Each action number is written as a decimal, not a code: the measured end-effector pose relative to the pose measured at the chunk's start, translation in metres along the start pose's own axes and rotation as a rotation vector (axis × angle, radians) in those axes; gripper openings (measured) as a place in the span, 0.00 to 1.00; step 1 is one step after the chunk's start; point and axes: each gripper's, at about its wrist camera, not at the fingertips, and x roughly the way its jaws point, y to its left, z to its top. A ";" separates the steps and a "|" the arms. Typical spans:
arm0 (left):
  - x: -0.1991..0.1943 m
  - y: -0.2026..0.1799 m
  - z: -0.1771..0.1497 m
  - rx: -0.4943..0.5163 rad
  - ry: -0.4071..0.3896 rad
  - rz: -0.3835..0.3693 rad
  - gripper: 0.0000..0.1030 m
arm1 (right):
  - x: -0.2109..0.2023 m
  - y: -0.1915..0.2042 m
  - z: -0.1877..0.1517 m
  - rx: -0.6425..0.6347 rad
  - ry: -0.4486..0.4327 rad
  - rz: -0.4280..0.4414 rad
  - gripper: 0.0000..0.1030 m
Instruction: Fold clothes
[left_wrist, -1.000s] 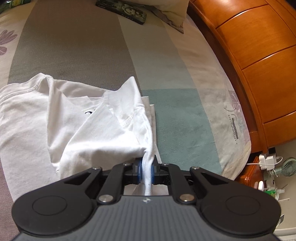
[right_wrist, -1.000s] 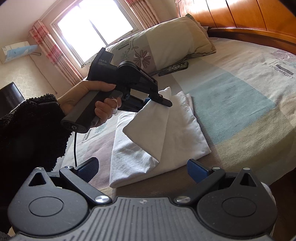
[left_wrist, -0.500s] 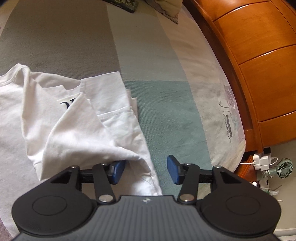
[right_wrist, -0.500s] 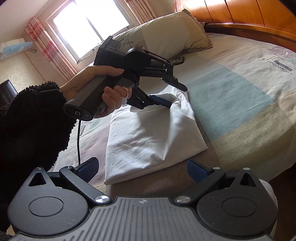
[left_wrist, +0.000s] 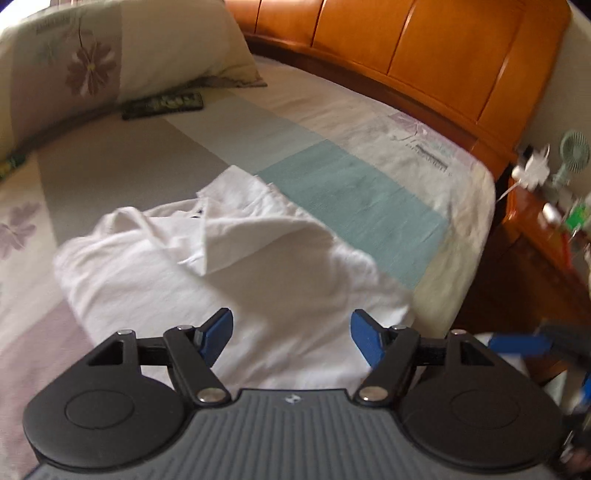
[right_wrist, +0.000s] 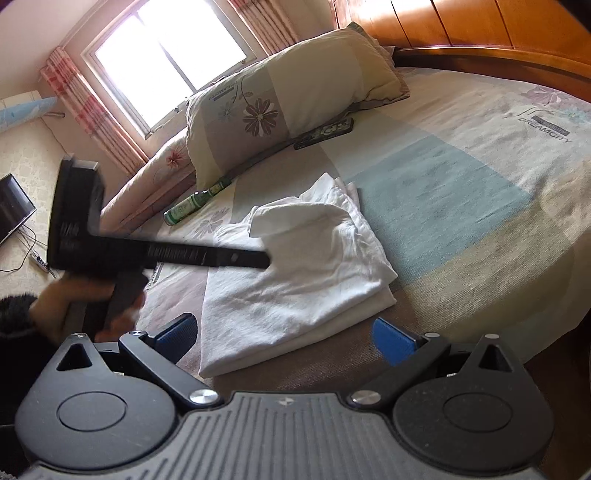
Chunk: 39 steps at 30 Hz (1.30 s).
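A white shirt (left_wrist: 236, 266) lies folded into a loose rectangle on the bed, with a flap turned over its top; the right wrist view shows the same shirt (right_wrist: 303, 280) near the bed's front edge. My left gripper (left_wrist: 291, 338) hangs open just above the shirt's near part, nothing between its blue pads. In the right wrist view that left gripper (right_wrist: 258, 258) appears side-on as a dark bar over the shirt, held by a hand (right_wrist: 74, 299). My right gripper (right_wrist: 284, 334) is open and empty, in front of the shirt's near edge.
A patchwork bedsheet (right_wrist: 461, 192) covers the bed. A flowered pillow (right_wrist: 288, 103), a dark flat case (right_wrist: 325, 133) and a green bottle (right_wrist: 192, 205) lie at the far side. A wooden headboard (left_wrist: 406, 48) and a cluttered nightstand (left_wrist: 546, 206) stand to the right.
My left gripper let go of the shirt's corner, opened, and pulled back and tilted up. The lifted flap has dropped onto the shirt. The right gripper stayed open.
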 end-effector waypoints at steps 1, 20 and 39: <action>-0.007 -0.007 -0.014 0.053 -0.002 0.028 0.68 | -0.001 0.000 0.001 -0.003 -0.003 -0.003 1.00; 0.003 -0.082 -0.096 0.709 -0.027 0.471 0.73 | -0.010 0.012 0.003 -0.019 -0.022 -0.022 1.00; -0.017 -0.058 -0.104 0.624 -0.073 0.456 0.74 | 0.007 0.016 0.000 -0.036 0.025 -0.011 1.00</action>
